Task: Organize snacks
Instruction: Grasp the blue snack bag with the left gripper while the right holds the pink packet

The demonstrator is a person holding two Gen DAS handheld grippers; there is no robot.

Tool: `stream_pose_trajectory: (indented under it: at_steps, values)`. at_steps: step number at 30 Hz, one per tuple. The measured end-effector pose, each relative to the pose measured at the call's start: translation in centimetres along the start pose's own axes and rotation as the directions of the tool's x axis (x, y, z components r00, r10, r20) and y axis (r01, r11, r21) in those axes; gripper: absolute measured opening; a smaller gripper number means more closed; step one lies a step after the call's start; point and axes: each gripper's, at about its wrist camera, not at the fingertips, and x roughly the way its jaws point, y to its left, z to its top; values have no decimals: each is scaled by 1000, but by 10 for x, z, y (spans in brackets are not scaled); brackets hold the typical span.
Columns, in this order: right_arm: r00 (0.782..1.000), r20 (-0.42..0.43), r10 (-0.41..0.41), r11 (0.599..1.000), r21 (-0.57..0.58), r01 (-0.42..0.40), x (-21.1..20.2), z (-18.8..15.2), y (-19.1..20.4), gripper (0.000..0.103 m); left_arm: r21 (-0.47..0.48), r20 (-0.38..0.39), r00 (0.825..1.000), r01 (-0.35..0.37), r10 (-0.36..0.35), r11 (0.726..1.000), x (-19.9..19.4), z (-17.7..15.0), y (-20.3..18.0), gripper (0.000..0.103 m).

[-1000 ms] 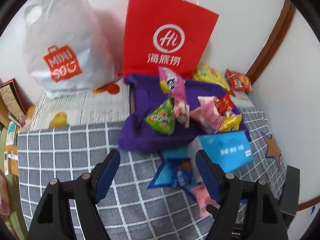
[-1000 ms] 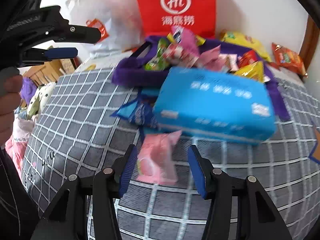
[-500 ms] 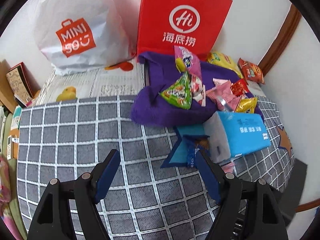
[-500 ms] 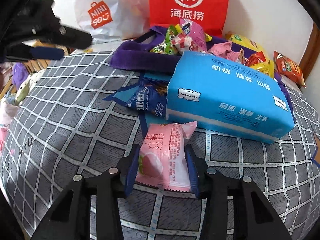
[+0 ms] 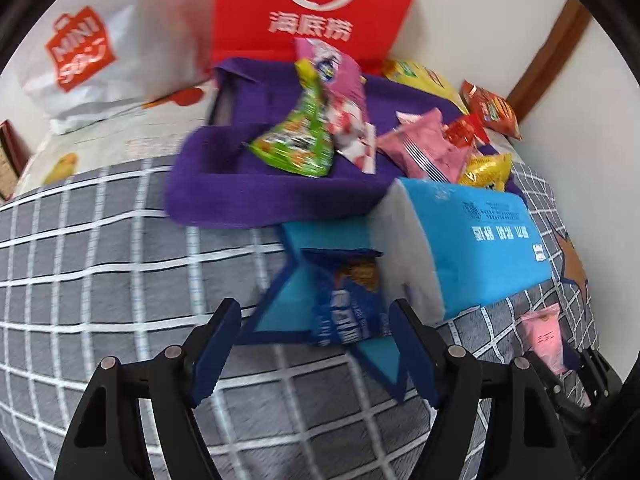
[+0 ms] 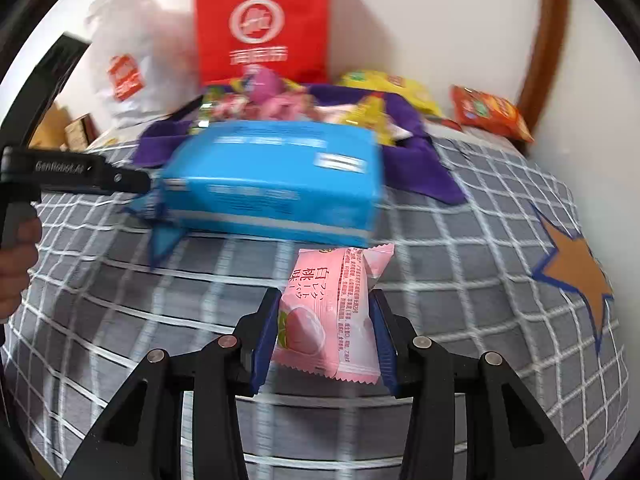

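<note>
You're clamping the pink pack (image 6: 330, 320) in your right gripper (image 6: 324, 334) for binning; left gripper (image 5: 316, 354), jaws closing, is straddling the blue packet (image 5: 348, 300) ungripped.

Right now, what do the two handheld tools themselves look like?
Both match: the left tool and the right tool have black angular frames with silver rivets and flat blue pads. In the right wrist view, the left tool's black body carries pale lettering, too blurred to read. No cables or sleeves show.

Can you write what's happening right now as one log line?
right gripper: shut on pink snack | left gripper: closing around blue snack
</note>
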Motion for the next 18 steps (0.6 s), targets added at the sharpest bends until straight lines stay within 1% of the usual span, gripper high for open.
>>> stream_pose_trajectory:
  at_steps: [2, 3, 4, 5, 6, 7, 8, 12, 15, 18]
  values:
    - [1000, -21, 17, 999, 48, -16, 7, -5, -12, 44, 14, -16, 1000, 19, -19, 1000, 12, -1, -6, 69]
    - [999, -30, 25, 998, 56, -24, 9, -8, -15, 44, 13, -16, 1000, 6, -5, 1000, 15, -2, -7, 67]
    - [999, -35, 31, 998, 60, -29, 12, -10, -15, 44, 14, -10, 1000, -2, 2, 1000, 18, -2, -8, 66]
    - [999, -25, 31, 998, 59, -29, 12, -11, -16, 45, 25, 12, 1000, -13, 13, 1000, 19, -3, -9, 65]
    - [1000, -16, 26, 998, 53, -25, 12, -12, -15, 45, 41, 27, 999, -30, 28, 999, 19, -4, -11, 60]
    - [1000, -12, 20, 999, 45, -19, 13, -11, -12, 45, 58, 34, 998, -45, 43, 997, 20, -4, -13, 47]
    - [1000, -9, 12, 999, 41, -12, 14, -11, -10, 45, 76, 39, 998, -52, 49, 996, 19, -5, -16, 36]
    - [1000, -11, 26, 998, 51, -26, 16, -11, -13, 46, 84, 15, 1000, -10, 8, 996, 10, -10, -12, 34]
    - [999, -9, 33, 998, 57, -33, 17, -10, -15, 46, 99, 3, 1000, -30, 30, 995, -2, -27, -6, 34]
    - [999, -10, 37, 998, 60, -36, 17, -10, -15, 46, 100, 10, 1000, -15, 14, 995, -18, -50, -1, 35]
